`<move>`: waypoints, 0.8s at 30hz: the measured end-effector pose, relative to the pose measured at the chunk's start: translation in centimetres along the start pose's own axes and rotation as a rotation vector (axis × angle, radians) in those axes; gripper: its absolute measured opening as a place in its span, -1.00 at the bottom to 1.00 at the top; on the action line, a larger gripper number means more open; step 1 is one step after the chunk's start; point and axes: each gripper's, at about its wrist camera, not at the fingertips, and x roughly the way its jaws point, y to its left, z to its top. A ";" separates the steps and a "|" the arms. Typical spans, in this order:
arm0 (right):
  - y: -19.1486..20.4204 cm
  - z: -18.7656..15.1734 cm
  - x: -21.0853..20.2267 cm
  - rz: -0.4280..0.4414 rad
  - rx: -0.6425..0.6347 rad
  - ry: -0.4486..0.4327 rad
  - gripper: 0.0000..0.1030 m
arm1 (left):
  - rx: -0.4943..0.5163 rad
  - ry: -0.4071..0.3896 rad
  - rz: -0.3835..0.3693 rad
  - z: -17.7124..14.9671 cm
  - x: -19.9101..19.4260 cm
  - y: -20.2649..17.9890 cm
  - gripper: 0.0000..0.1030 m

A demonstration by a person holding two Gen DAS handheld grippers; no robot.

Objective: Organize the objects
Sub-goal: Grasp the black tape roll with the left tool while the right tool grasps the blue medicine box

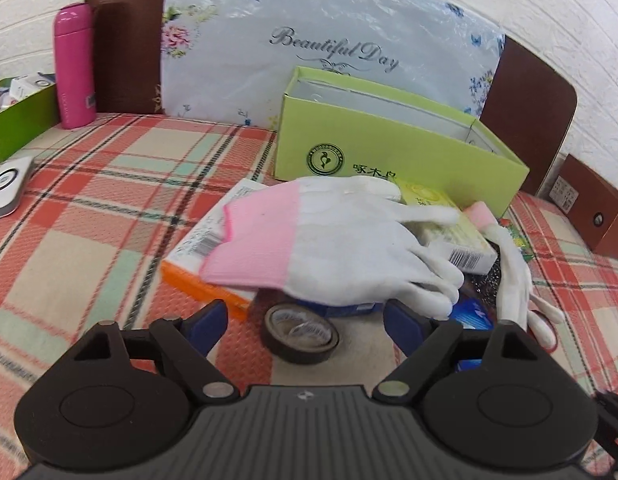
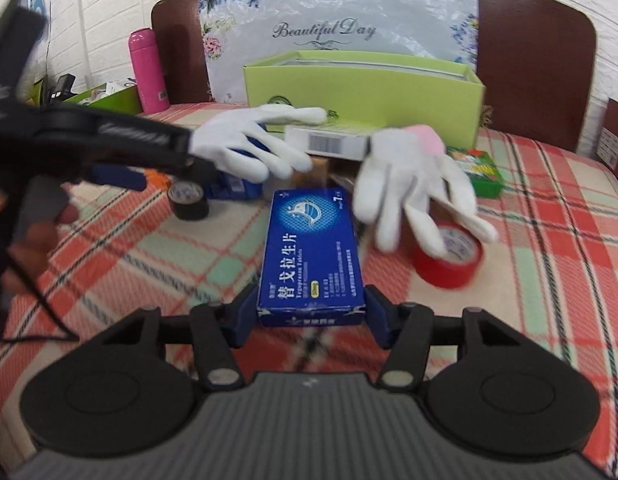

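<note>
Between the right gripper [image 2: 311, 312] fingers sits the blue medicine box [image 2: 311, 256], flat on the plaid cloth [image 2: 549, 240]; they flank it closely, probably for moving it into the green box [image 2: 365, 88]. Whether they pinch it, I cannot tell. The left gripper [image 1: 305, 320] is spread wide over the black tape roll [image 1: 301, 338].

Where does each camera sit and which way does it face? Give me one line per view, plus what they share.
Left wrist: on the left gripper, facing down-forward at a glove and black tape; its open jaws show.
Right wrist: on the right gripper, jaws clamping a blue box; the person's hand shows left.
Shared: green box, pink bottle.
</note>
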 end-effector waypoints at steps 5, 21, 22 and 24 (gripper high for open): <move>-0.8 -1.3 -2.0 0.028 0.002 0.014 0.08 | 0.034 0.055 -0.042 -0.4 1.0 0.8 -0.11; -1.2 -0.9 -2.7 0.045 -0.029 0.001 0.33 | 0.108 0.127 -0.132 -3.8 -4.9 0.8 0.10; -1.1 -0.8 -2.6 0.045 -0.027 0.000 0.33 | 0.107 0.123 -0.131 -3.7 -4.5 0.5 0.10; -1.1 -0.8 -2.5 0.046 -0.021 -0.001 0.33 | 0.113 0.129 -0.125 -3.5 -3.7 0.0 0.07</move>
